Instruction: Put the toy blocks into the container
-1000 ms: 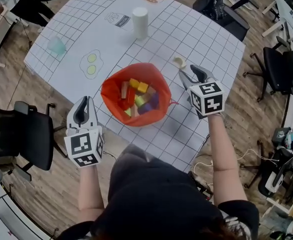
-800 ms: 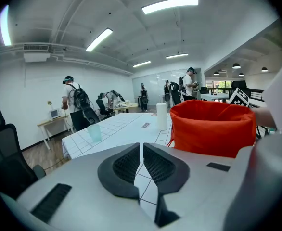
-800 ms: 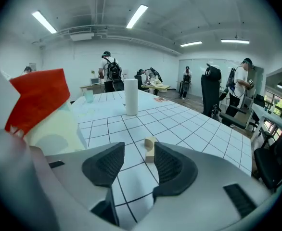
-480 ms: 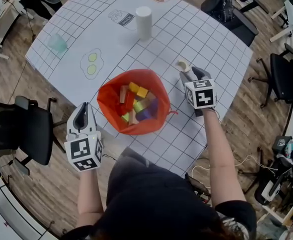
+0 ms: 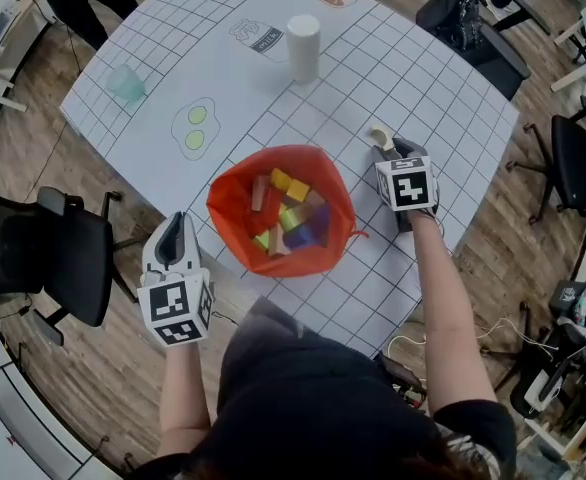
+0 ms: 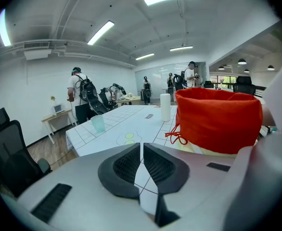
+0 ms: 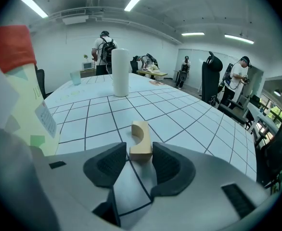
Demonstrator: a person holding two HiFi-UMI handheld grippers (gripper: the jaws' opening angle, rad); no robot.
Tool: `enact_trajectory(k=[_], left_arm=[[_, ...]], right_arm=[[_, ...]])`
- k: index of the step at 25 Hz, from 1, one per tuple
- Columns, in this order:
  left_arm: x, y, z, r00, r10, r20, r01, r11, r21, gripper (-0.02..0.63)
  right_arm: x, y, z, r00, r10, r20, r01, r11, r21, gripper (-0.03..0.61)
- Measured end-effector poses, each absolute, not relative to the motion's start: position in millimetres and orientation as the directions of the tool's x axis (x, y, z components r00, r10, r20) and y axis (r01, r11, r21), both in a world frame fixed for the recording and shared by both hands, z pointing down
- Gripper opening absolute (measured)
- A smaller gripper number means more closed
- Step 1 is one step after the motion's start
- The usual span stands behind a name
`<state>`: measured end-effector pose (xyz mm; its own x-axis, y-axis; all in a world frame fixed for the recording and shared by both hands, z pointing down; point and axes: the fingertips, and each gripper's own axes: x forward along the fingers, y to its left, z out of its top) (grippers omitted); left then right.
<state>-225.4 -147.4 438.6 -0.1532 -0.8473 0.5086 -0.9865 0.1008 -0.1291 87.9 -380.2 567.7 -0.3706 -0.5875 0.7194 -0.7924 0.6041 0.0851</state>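
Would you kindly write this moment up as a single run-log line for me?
right gripper: open, jaws just closing, wooden block between them | left gripper: shut, empty | bag: coloured blocks inside

An open-plan lab or office; around the gridded bench [image 5: 393,58] stand black office chairs [image 5: 43,258] on wood flooring; beyond the bench, people [image 6: 79,93] wearing backpack rigs work at desks under ceiling strip lights [image 6: 101,32].
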Motion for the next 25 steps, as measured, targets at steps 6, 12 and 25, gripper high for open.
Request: enact_trajectory(k=[6, 12, 25], left_arm=[[-225, -151, 435, -0.134, -0.855, 0.5, -0.989, 0.08, -0.127, 0.04], [-227, -155, 423, -0.12, -0.878, 0.463, -0.99, 0.073, -0.117, 0.039], [-218, -158, 385, -0.052, -0.929, 0.366, -0.996, 0.023, -0.082, 0.038]], right_arm=[[88, -376, 563, -0.373, -0.586, 0.719, -0.79, 0.608, 0.085, 0.161], [88, -362, 533, -0.41, -0.594, 0.692, -0.781, 0.621, 0.07, 0.158], [77, -312, 416, -0.503, -0.674, 0.541, -0.751, 0.651, 0.112, 0.158]])
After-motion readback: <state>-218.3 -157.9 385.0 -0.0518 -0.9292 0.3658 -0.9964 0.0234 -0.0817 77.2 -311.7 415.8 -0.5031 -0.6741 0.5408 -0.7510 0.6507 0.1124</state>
